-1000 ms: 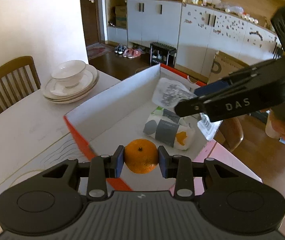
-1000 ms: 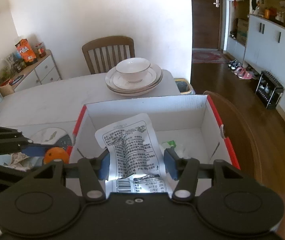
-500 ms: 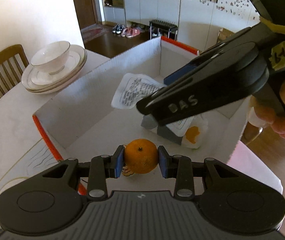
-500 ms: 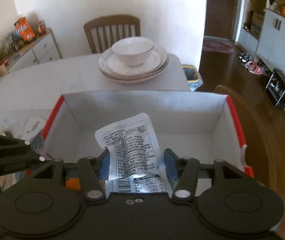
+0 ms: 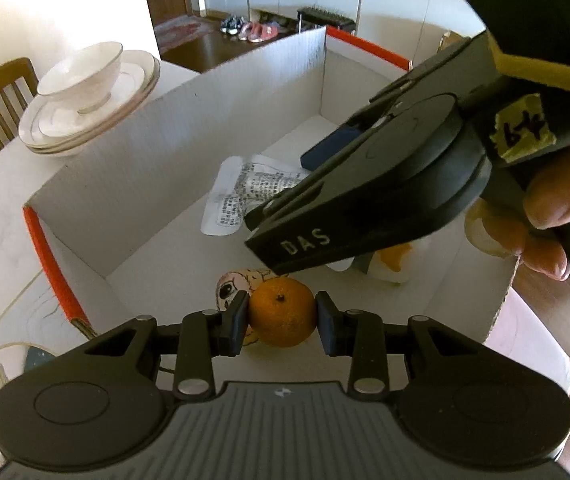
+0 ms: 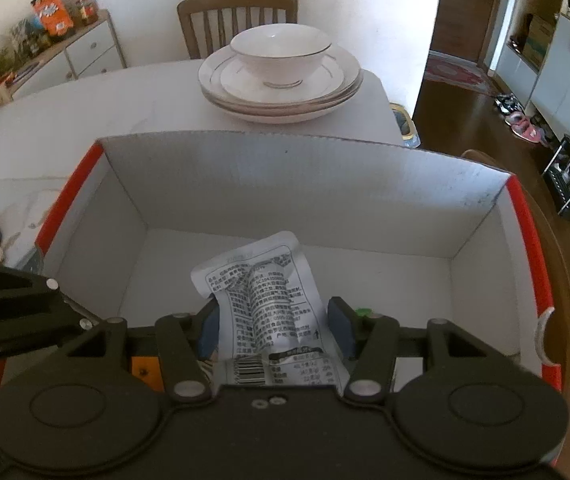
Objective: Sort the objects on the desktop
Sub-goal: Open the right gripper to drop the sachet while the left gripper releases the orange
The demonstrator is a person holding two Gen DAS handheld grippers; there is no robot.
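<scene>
In the left wrist view, the left gripper (image 5: 282, 322) had its fingers (image 5: 238, 322) clamped on a round, dimpled orange (image 5: 282, 317) inside the white corrugated cardboard box (image 5: 157, 168), above a printed egg-shaped object (image 5: 234, 285). In the right wrist view, the right gripper (image 6: 275, 326) gripped a crinkled, glossy printed packet (image 6: 263, 300) over the box; a smooth bowl (image 6: 281, 54) sat on stacked plates (image 6: 281, 96) on the desk (image 6: 65, 120).

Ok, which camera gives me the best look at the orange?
The left wrist view: the orange sits whole and sharp, clamped between the left gripper jaws over the cardboard box. The right wrist view shows only an orange sliver behind the right gripper.
</scene>
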